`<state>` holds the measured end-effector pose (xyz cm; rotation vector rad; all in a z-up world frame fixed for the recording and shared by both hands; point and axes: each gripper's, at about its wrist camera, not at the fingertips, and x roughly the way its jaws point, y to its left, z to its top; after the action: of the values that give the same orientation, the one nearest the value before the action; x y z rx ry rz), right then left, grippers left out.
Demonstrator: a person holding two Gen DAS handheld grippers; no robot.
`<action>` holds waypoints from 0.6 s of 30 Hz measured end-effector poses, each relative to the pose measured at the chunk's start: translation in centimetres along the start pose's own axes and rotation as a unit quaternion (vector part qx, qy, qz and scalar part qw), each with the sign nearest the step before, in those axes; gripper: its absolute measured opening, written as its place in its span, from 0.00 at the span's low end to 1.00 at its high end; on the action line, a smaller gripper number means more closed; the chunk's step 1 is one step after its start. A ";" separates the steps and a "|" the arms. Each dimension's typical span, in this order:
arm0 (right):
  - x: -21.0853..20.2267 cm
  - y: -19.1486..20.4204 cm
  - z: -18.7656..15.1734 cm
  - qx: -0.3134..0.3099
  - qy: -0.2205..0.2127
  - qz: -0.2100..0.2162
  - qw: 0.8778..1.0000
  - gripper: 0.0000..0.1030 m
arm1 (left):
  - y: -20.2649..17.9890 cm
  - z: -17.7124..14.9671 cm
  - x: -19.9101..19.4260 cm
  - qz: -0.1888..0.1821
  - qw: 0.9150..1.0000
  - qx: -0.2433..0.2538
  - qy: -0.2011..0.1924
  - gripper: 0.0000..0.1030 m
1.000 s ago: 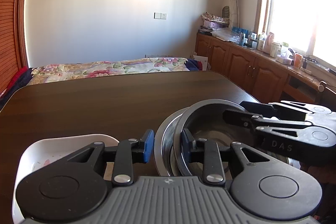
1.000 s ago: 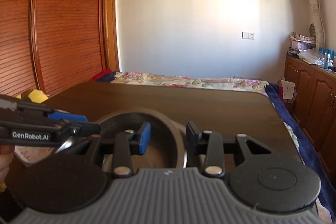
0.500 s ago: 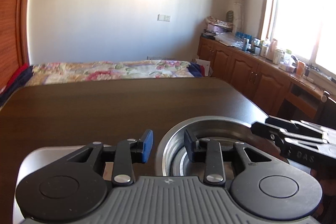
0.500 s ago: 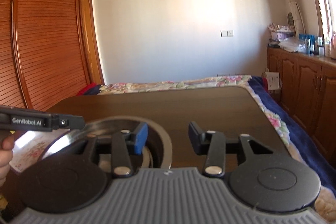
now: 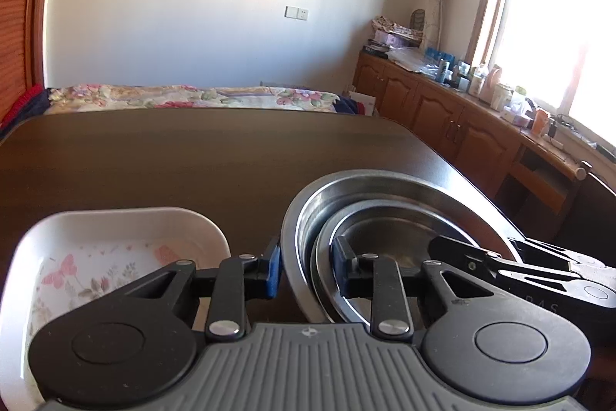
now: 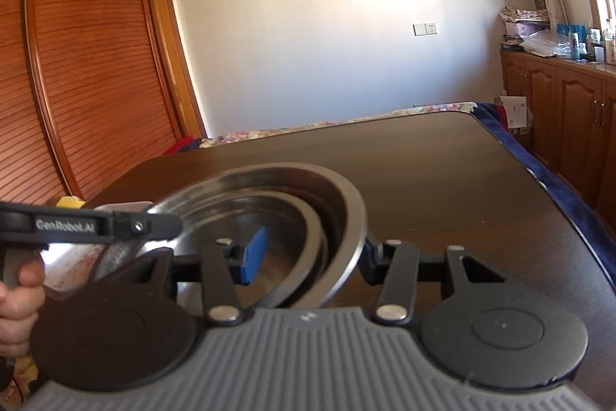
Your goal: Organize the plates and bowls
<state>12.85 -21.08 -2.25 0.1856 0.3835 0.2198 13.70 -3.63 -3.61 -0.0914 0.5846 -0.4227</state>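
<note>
A large steel bowl (image 5: 385, 178) with a smaller steel bowl (image 5: 365, 214) nested inside sits near the front of the dark wooden table (image 5: 173, 156). My left gripper (image 5: 306, 268) clamps the near left wall of the stack, one pad outside and one inside. In the right wrist view the large bowl (image 6: 308, 180) looks tilted and blurred. There my right gripper (image 6: 313, 257) stands open astride the bowl's right rim, its pads apart from the wall. A white rectangular dish (image 5: 115, 218) with a floral print lies just left of the bowls.
A hand (image 6: 19, 291) holds the left gripper's handle (image 6: 77, 226) at the table's left. Something yellow (image 6: 69, 203) shows behind that handle. Beyond the table's far edge lies a flowered bed (image 5: 192, 95), and wooden cabinets (image 5: 442, 110) line the right wall.
The smaller bowl, tilted above the large one a second ago, now rests nested inside it. My right gripper's fingers have spread wider. The left gripper has kept its place on the rim.
</note>
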 end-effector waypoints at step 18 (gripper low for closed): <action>-0.7 -1.4 0.7 0.054 -0.031 0.015 0.998 0.33 | -0.2 -0.1 -1.9 -0.022 1.000 -0.006 -0.019 0.27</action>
<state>12.74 -22.72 -1.68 0.3034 0.3317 0.2222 12.16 -3.01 -2.68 -0.1244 0.5483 -0.4585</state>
